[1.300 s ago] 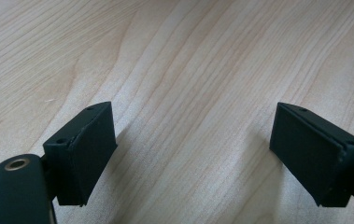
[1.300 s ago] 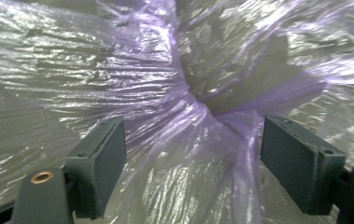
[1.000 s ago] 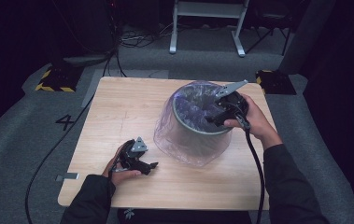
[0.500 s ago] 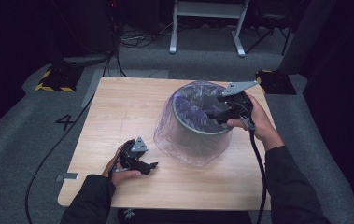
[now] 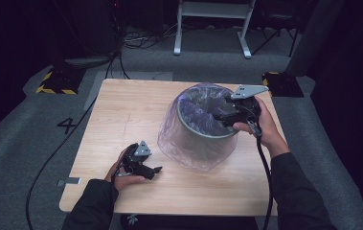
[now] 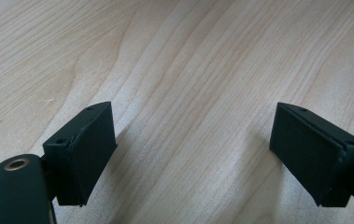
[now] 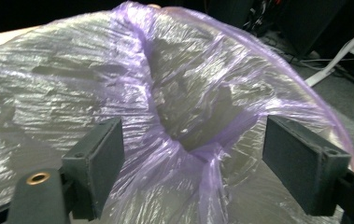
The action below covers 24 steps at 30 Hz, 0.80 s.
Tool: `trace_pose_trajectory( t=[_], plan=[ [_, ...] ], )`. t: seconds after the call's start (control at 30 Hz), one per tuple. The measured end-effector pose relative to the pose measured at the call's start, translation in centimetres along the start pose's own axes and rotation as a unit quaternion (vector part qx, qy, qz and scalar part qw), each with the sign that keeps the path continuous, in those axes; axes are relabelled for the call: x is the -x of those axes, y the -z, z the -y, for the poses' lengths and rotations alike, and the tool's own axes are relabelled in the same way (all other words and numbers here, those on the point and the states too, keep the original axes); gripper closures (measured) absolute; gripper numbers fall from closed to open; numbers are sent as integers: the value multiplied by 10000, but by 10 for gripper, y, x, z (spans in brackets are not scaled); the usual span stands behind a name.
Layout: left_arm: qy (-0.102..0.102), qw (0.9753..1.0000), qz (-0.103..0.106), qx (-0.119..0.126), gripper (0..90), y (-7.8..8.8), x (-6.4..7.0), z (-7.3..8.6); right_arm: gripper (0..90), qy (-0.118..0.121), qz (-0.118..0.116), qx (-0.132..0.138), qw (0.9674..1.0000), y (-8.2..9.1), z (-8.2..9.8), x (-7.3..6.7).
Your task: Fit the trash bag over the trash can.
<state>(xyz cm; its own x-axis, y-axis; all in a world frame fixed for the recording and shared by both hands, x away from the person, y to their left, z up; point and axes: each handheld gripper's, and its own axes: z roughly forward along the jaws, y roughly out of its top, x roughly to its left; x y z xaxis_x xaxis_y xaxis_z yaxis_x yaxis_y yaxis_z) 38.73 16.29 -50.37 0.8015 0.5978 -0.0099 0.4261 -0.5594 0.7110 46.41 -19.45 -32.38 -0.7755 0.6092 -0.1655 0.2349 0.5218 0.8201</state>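
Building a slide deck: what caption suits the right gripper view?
Open right gripper poised over crinkled purple bag lining the bin.

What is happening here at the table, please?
A person is fitting a purple plastic bag into a grey bin that stands on the wooden table. The right gripper is over the bin's mouth, its jaws open around gathered folds of the bag inside. The left gripper rests low on the table with open jaws and holds nothing. The bag drapes over the bin's rim and down its outside.
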Motion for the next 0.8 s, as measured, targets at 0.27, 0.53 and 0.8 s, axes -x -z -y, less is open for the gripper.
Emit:
trace_pose_trajectory(
  t=[0.27, 0.53, 0.8],
  plan=[
    [0, 10000, 7, 0, 139, 0, 0, 0, 169, -109, 22, 291, 9995, 6, 3, 0],
    [2, 10000, 8, 0, 139, 0, 0, 0, 168, -154, 70, 394, 9991, 12, 8, 2],
    [2, 10000, 7, 0, 139, 0, 0, 0, 169, -234, 181, 605, 9977, 20, 11, 4]
  ],
)
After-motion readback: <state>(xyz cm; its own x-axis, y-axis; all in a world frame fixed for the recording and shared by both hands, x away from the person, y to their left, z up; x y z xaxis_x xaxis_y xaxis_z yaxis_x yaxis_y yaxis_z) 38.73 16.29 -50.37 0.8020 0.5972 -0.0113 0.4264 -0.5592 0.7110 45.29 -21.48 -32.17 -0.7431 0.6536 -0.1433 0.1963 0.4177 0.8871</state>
